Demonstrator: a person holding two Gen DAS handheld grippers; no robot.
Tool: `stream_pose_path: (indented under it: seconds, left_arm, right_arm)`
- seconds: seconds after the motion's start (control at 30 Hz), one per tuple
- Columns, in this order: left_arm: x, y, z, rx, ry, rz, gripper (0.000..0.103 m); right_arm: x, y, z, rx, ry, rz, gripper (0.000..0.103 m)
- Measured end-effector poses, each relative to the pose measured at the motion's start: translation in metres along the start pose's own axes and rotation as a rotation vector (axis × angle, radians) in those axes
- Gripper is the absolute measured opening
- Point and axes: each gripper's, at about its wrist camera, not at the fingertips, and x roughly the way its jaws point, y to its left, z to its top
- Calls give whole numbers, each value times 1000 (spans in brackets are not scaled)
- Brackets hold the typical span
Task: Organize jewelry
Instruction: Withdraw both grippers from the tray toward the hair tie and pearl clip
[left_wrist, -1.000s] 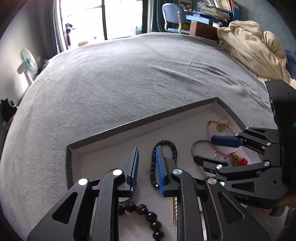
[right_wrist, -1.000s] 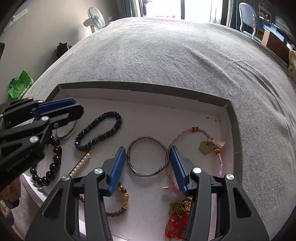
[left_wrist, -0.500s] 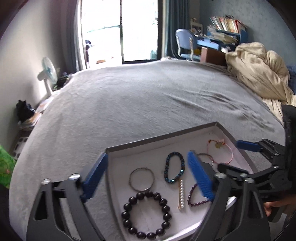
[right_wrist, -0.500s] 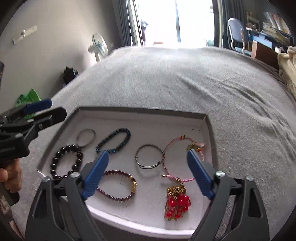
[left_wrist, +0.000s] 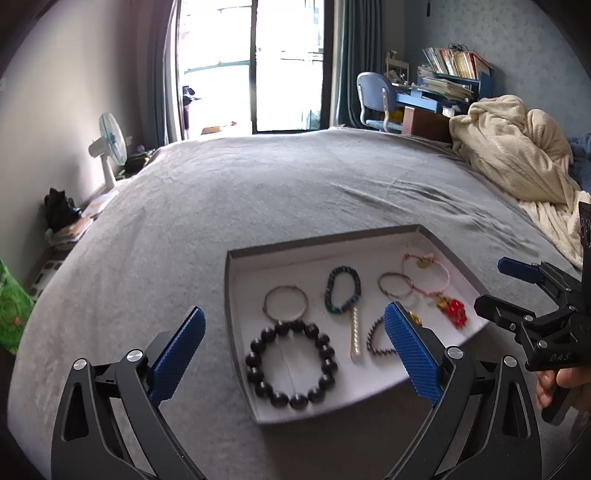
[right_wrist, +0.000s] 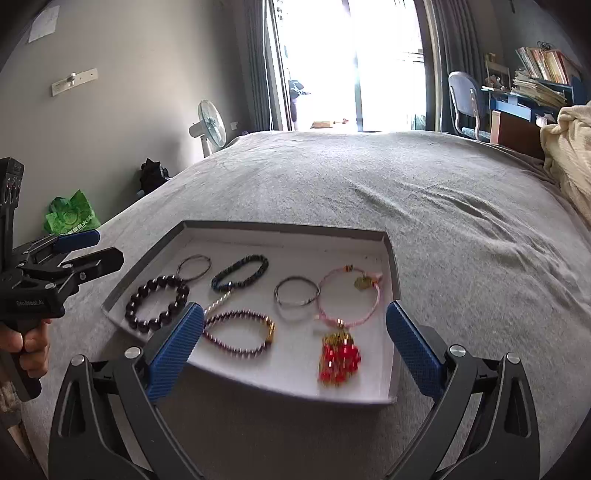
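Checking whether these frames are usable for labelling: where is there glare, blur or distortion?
Left wrist view: window blown out, bed bulges from fisheye, tray sharp. Right wrist view: same window glare, red charm motion-smeared.

Bracelets (left_wrist: 291, 364) lie in tray (left_wrist: 231, 317); fingers (left_wrist: 176, 350) spread.

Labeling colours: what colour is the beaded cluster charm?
Red beads on gold, the cluster charm; right wrist view shows it best.
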Motion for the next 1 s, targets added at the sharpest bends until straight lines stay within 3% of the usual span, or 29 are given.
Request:
stream_pose_path:
  seconds: [0.47,1.0]
  left_arm:
    - [-35,-15,-66,-15,-7,10,97]
    - [-62,-36,-114,-3,10,-17,97]
  right_arm:
    - [-49,-5,-56,37,-45,-17,97]
    - [-89,0,-86,56,-71,-18,98]
